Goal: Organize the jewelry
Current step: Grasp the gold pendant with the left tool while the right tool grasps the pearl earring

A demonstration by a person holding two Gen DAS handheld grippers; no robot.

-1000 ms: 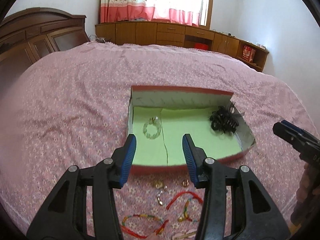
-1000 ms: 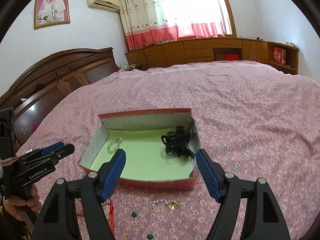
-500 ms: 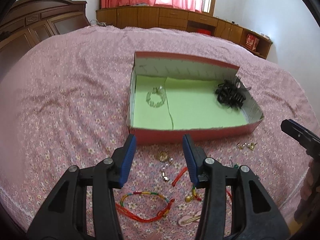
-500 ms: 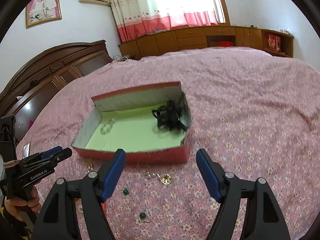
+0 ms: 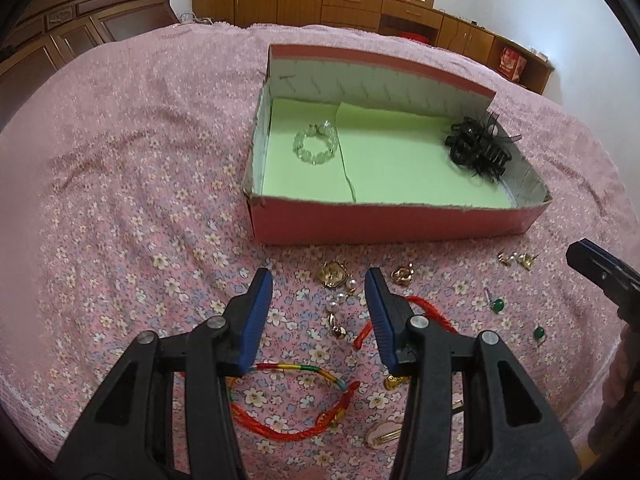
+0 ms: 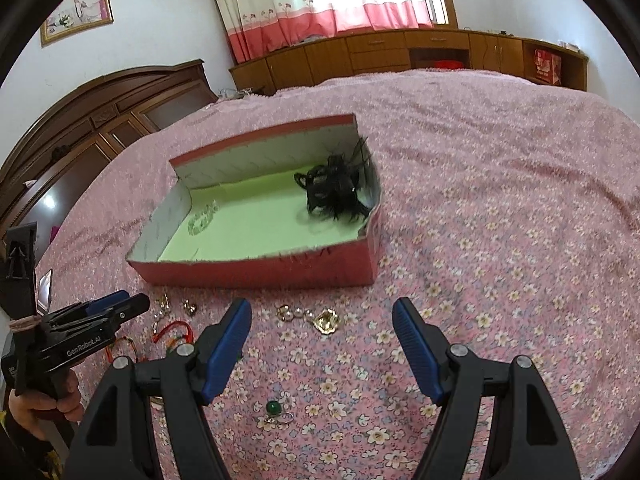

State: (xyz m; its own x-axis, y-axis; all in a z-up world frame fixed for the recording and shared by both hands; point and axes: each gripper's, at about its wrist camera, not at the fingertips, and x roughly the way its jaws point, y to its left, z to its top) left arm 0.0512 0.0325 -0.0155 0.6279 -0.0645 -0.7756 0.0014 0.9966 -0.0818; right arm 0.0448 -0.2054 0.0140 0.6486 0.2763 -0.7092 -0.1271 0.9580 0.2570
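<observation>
The loose jewelry lies on the pink flowered bedspread [image 5: 120, 184], all of it on the near side of the red box [image 5: 392, 222]. Just in front of the box's long front wall are a gold brooch [image 5: 334, 273] with small pearls [image 5: 340, 298] below it, and a second gold piece [image 5: 402, 275] beside it. Farther from the box lie a red cord [image 5: 424, 308], a multicolour woven bracelet [image 5: 296, 369] whose long axis runs parallel to the front wall, and a pale hair clip [image 5: 382, 434]. Toward the box's right front corner are small gold earrings [image 5: 516, 258] and two green studs [image 5: 498, 305].

Inside the box, on the pale green lining [image 5: 400, 168], a clear bead bracelet [image 5: 315, 145] lies flat in the left part, and a black hair claw [image 5: 478, 150] sits in the right far corner against the side wall. The box's long axis runs left to right in the left wrist view.

The left gripper [image 5: 318, 300] hovers above the pearls with its blue pads apart and nothing between them. Its side reads "GenRobot.AI" in the right wrist view. The right gripper [image 6: 322, 334] stands wide apart and empty, near a gold and pearl piece [image 6: 314, 318], with a green ring [image 6: 274, 410] closer to the camera
</observation>
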